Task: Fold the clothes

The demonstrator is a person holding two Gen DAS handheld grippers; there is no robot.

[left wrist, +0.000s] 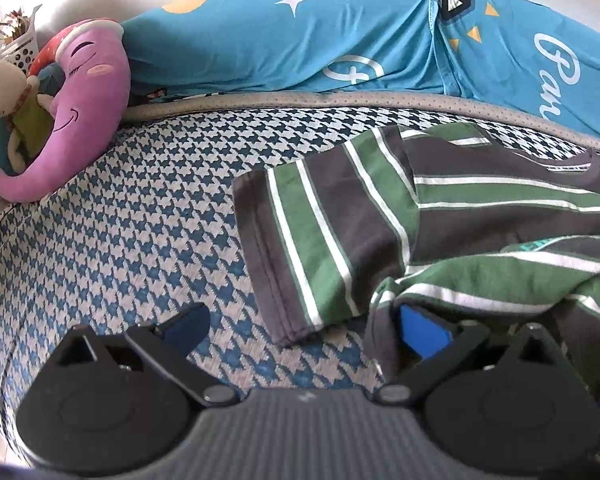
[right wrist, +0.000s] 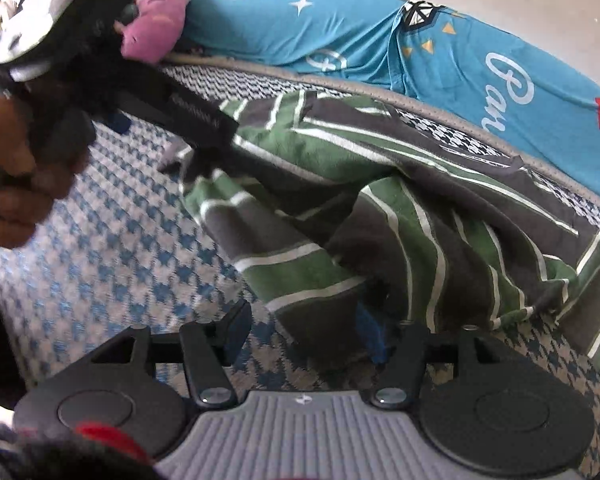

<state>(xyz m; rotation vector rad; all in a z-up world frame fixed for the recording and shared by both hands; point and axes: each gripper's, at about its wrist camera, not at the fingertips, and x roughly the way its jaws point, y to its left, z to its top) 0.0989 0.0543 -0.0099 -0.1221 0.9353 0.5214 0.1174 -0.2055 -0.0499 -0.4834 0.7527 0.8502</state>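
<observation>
Green, grey and white stripes mark the shirt, which lies rumpled on the bed's houndstooth mat, ahead and to the right of the left tongs. One sleeve lies flat, its grey cuff edge pointing back toward the left tongs. Those tongs are spread wide: the left finger rests over bare mat, while the right finger's blue pad is tucked under a raised fold of the shirt hem. Nothing is pinched between them.

From the right wrist view, the shirt lies bunched in front of the right tongs, stretching away to the right. These tongs are also parted: the left finger is over the mat, the right blue pad sits under the drooping edge of the cloth. No grip is closed on it.

To the upper left of the right tongs, a hand holds the black body of the other tool, which reaches onto the shirt.

Beyond the shirt, past the mat's grey border, lies a blue quilt with white stars and lettering. Far left of the left tongs sit a purple plush and a small bear.
</observation>
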